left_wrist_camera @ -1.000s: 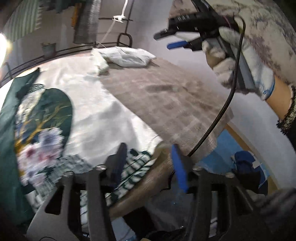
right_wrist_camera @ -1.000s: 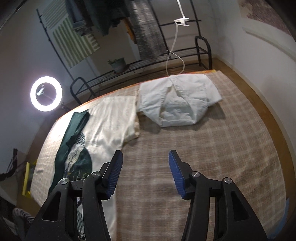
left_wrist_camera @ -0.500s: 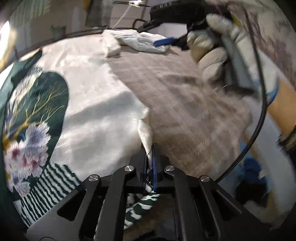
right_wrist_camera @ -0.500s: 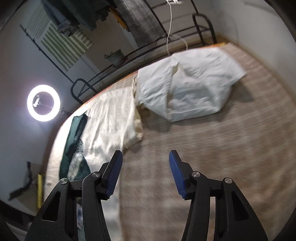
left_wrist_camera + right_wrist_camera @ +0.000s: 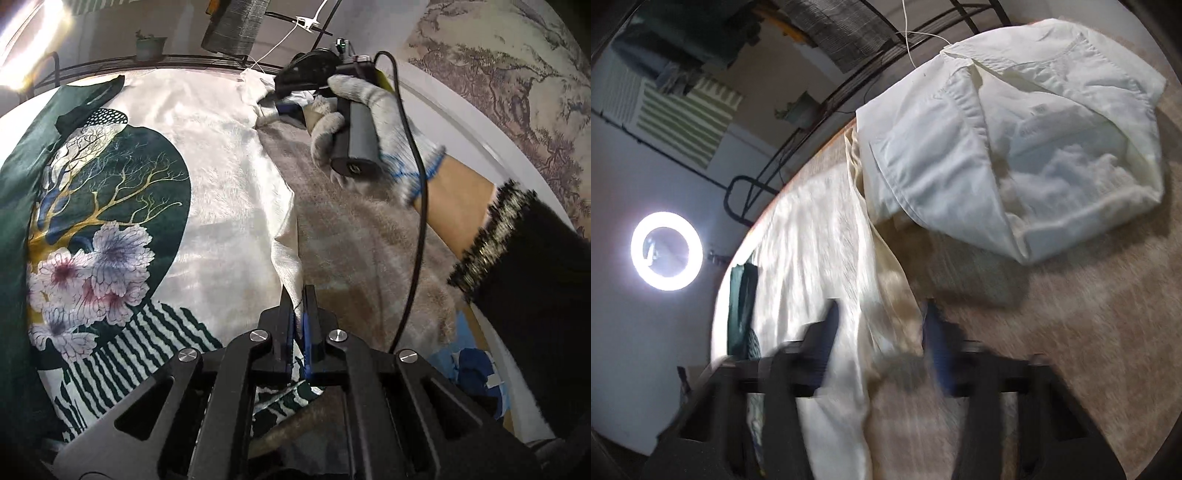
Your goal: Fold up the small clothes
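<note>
Left wrist view: left gripper (image 5: 298,314) is clenched on the right edge of the cream printed satin garment (image 5: 221,192) lying on the beige checked bed cover (image 5: 369,240). Right gripper (image 5: 879,328), blurred, has just been closing astride the same edge farther up; its fingers (image 5: 936,332) are not yet clamped. Step: taking hold of the edge. Next: close, then lift both across.

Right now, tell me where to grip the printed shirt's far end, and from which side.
Pinch the side edge of the printed shirt, near the corner beside the folded white garment. Come from the bare blanket side: there the edge stands rolled up off the blanket, while the rest lies flat, offering nothing to pinch.
</note>
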Motion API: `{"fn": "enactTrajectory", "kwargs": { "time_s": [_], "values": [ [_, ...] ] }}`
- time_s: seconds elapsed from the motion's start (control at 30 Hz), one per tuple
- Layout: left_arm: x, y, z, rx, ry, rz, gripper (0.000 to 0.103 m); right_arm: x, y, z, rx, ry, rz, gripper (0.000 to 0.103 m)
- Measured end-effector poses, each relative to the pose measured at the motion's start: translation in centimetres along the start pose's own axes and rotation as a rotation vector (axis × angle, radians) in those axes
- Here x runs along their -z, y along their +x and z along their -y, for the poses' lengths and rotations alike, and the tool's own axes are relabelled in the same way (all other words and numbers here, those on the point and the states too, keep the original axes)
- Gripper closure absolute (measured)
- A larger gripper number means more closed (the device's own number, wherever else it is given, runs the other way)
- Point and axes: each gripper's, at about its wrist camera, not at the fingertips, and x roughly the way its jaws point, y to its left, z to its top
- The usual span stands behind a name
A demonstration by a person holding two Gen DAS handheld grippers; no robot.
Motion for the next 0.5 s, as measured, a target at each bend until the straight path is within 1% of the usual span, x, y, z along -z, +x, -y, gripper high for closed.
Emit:
{"fn": "enactTrajectory", "kwargs": {
  "time_s": [0.03,0.1,0.3,0.5],
  "values": [
    [0.0,-0.2,-0.1,0.006,-0.008,0.002,0.102,-0.2,0.3,-0.3,0.004,0.0,-0.008,0.098],
    [0.0,-0.7,-0.3,0.014,-0.019,0.008,0.102,-0.4,0.2,-1.3,0.043,-0.028,0.006,0.1],
    [-0.1,-2.9,-1.2,0.014,-0.065,0.051,0.102,-0.2,-0.3,-6.6,0.092,-0.171,0.033,0.101],
    [0.3,-5.5,-3.4,-0.007,-0.147,0.095,0.102,0.6,-0.7,-12.9,0.092,-0.292,0.057,0.101]
  ]
}}
